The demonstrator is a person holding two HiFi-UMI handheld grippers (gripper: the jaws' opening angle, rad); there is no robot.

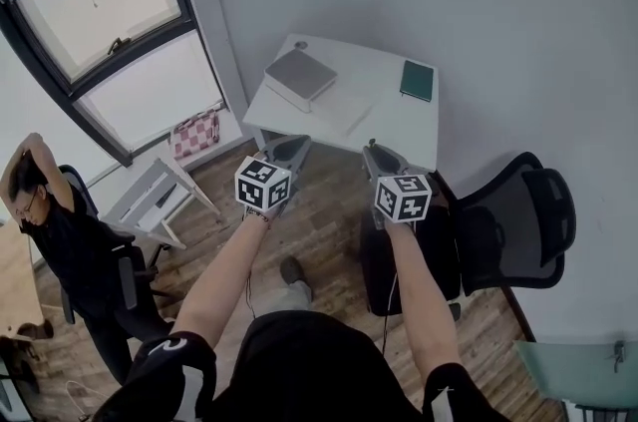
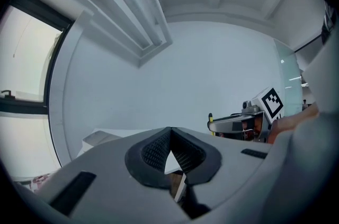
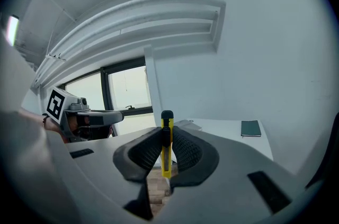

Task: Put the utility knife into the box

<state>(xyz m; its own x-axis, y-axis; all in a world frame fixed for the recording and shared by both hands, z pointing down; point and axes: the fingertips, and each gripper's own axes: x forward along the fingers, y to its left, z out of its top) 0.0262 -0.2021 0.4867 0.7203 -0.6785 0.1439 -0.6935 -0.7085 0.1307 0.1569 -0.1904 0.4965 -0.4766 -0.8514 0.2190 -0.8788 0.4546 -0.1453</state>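
A yellow utility knife [image 3: 167,144] stands upright between the pads of my right gripper [image 3: 167,132], which is shut on it. In the head view both grippers hang over the wooden floor just short of the white table [image 1: 384,111]: the left gripper [image 1: 296,146] and the right gripper [image 1: 372,151]. The grey flat box [image 1: 299,75] lies closed on the table's left part, beyond the left gripper. My left gripper [image 2: 170,134] is shut with nothing in it. From the left gripper view the right gripper [image 2: 241,123] shows with the knife's yellow tip [image 2: 210,117].
A dark green notebook [image 1: 417,80] lies at the table's right end. A black office chair [image 1: 518,218] stands right of me. A person [image 1: 50,211] sits at the left near a white rack [image 1: 152,196] and a window [image 1: 105,31].
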